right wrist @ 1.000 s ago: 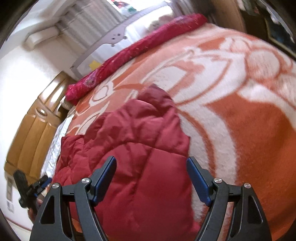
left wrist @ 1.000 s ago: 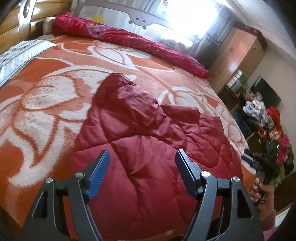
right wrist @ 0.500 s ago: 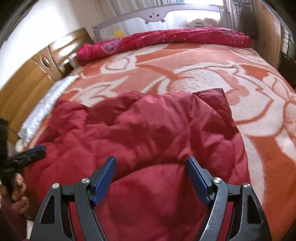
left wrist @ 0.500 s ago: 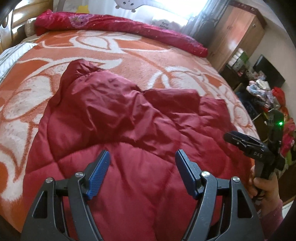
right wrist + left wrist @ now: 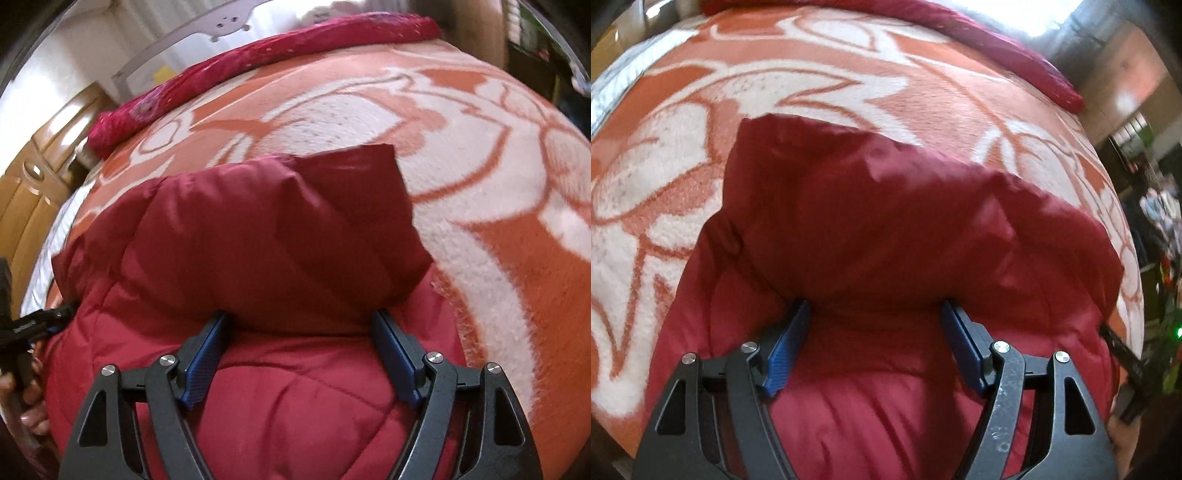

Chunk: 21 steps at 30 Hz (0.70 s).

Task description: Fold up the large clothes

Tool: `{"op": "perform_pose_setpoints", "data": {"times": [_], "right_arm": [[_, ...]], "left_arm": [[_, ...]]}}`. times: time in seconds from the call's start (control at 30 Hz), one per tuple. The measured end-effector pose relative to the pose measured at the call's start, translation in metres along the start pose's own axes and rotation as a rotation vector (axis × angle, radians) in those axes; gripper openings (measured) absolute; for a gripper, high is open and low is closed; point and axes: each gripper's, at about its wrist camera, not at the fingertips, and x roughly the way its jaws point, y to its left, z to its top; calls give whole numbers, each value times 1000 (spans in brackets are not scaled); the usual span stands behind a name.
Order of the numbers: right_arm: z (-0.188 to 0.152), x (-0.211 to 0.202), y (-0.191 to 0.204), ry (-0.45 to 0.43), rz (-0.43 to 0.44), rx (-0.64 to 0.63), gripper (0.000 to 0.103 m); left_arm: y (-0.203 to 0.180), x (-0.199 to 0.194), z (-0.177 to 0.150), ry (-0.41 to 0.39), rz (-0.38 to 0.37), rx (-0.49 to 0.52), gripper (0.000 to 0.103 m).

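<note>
A large dark red quilted jacket (image 5: 886, 221) lies on the bed, partly folded, with an upper layer lying over its lower part. It also shows in the right wrist view (image 5: 258, 240). My left gripper (image 5: 875, 314) is open and low on the jacket, its fingertips tucked under the edge of the upper layer. My right gripper (image 5: 299, 321) is open the same way, fingertips under that layer's edge, near the jacket's right side. The left gripper also shows at the left edge of the right wrist view (image 5: 40, 319).
The bed is covered by an orange and white floral blanket (image 5: 849, 74) (image 5: 480, 184). A rolled red quilt (image 5: 258, 55) lies along the far side. A wooden headboard (image 5: 33, 184) is at the left, a wardrobe (image 5: 1137, 85) at the right.
Both grippers have moved down and forward onto the jacket. Their fingertips now sit under the edge of the upper layer. Both stay open.
</note>
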Motion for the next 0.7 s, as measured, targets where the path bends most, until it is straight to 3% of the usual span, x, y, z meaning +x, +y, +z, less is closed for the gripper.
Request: {"op": "perform_pose_setpoints", "data": {"times": [0.3, 0.7], "right_arm": [[-3, -3, -3, -19, 4, 15, 79], [-7, -18, -5, -61, -2, 17, 81]], "left_arm": [[3, -7, -4, -23, -20, 2, 73], [1, -92, -71, -177, -124, 109, 74]]}}
